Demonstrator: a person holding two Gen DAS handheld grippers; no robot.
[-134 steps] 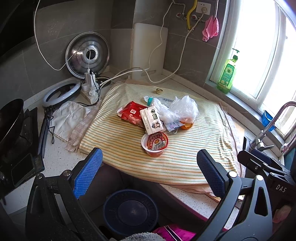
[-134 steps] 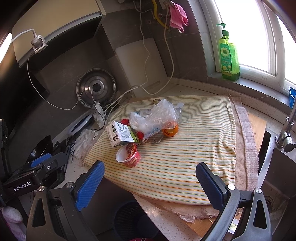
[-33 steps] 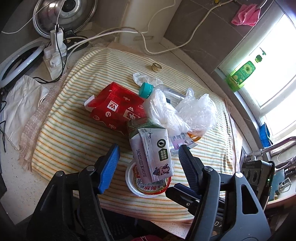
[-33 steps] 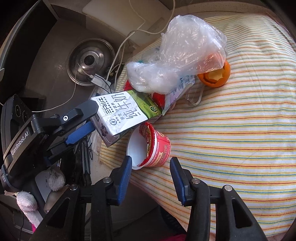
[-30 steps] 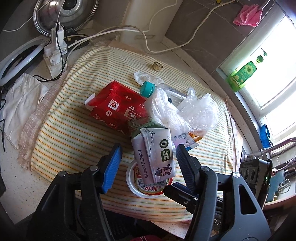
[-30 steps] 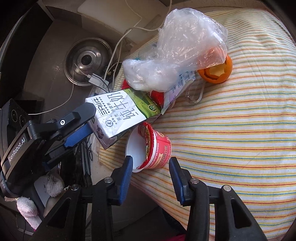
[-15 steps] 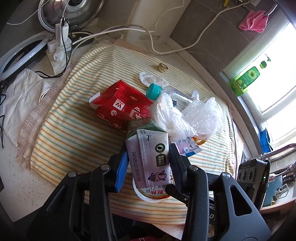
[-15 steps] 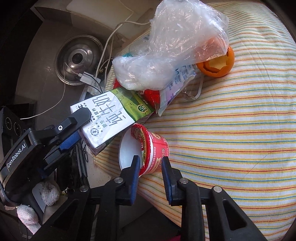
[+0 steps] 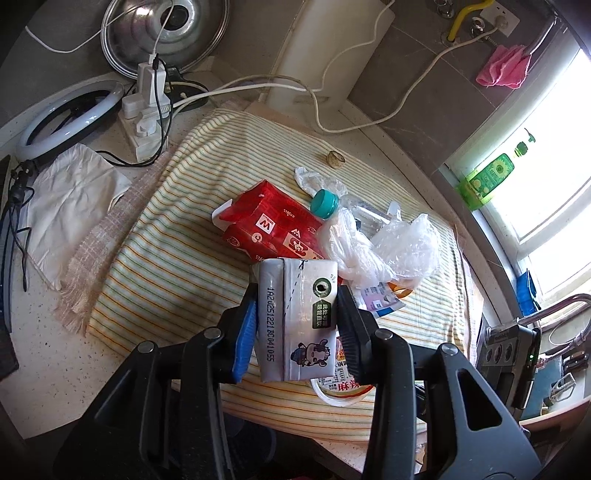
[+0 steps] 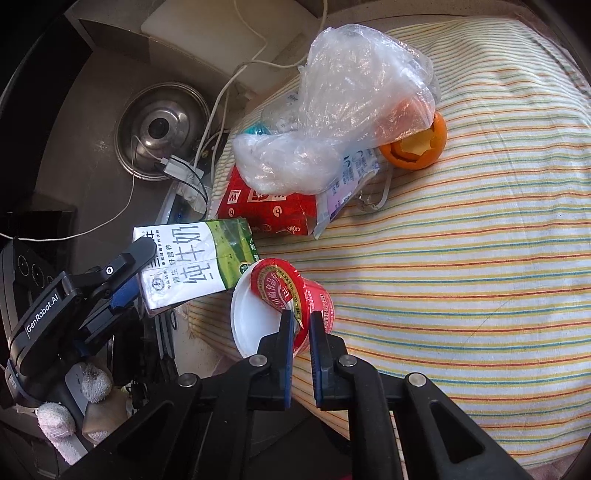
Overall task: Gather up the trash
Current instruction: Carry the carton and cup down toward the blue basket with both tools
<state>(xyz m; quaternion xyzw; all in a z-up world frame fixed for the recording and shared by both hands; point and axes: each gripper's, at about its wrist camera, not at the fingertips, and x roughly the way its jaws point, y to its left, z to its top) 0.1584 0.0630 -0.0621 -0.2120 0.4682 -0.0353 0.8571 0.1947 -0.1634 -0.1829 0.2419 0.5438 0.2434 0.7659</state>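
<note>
Trash lies on a striped cloth. My left gripper is shut on a white and green milk carton, lifted off the pile; the carton also shows in the right wrist view. My right gripper is shut on the rim of a red noodle cup, which lies on its side at the cloth's near edge; its rim shows in the left view. A red carton, a crumpled clear plastic bag, a bottle with a teal cap and an orange peel lie behind.
A power strip with cables, a ring light, a pot lid and a white cloth lie left of the striped cloth. A white board leans on the back wall. A faucet stands right.
Both grippers came in from wide open over the counter edge. The left closed on the milk carton and lifted it off the cup. The right closed on the noodle cup's rim.
</note>
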